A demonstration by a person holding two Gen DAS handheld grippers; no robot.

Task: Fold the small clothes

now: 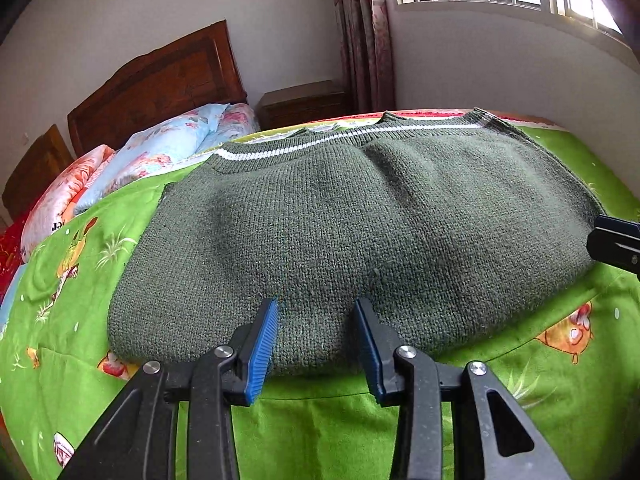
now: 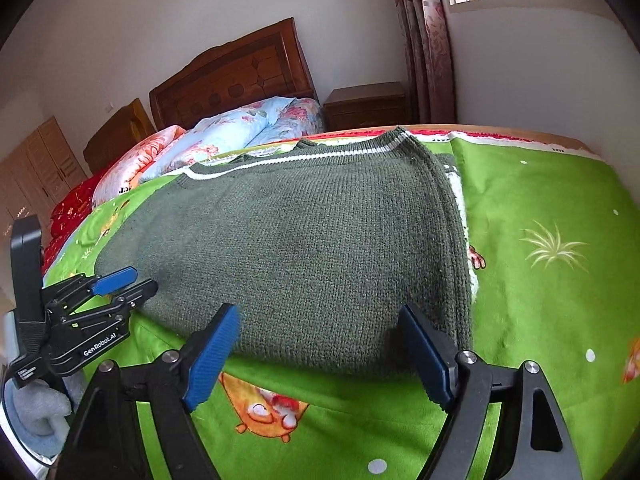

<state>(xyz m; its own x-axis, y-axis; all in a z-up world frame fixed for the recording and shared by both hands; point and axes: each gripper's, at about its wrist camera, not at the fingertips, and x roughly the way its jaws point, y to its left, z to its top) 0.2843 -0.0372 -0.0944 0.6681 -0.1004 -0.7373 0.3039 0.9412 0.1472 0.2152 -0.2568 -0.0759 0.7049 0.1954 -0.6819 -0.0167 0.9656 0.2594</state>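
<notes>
A dark green knitted sweater (image 1: 340,220) (image 2: 304,240) with a white stripe along its far hem lies folded on the green cartoon bedsheet (image 1: 328,412). At its right edge the stacked layers and a bit of white lining (image 2: 460,200) show. My left gripper (image 1: 317,308) (image 2: 134,282) hovers at the sweater's near left edge. Its blue pads (image 1: 262,348) stand apart, with flat fabric showing in the gap and not pinched. My right gripper (image 2: 319,312) (image 1: 616,240) is spread wide over the near right corner, holding nothing.
Floral quilts and pillows (image 1: 160,152) (image 2: 224,136) are piled at the head of the bed before a wooden headboard (image 1: 160,80). A nightstand (image 2: 366,104), a curtain (image 2: 424,40) and a wall stand behind. Green sheet (image 2: 552,240) spreads to the sweater's right.
</notes>
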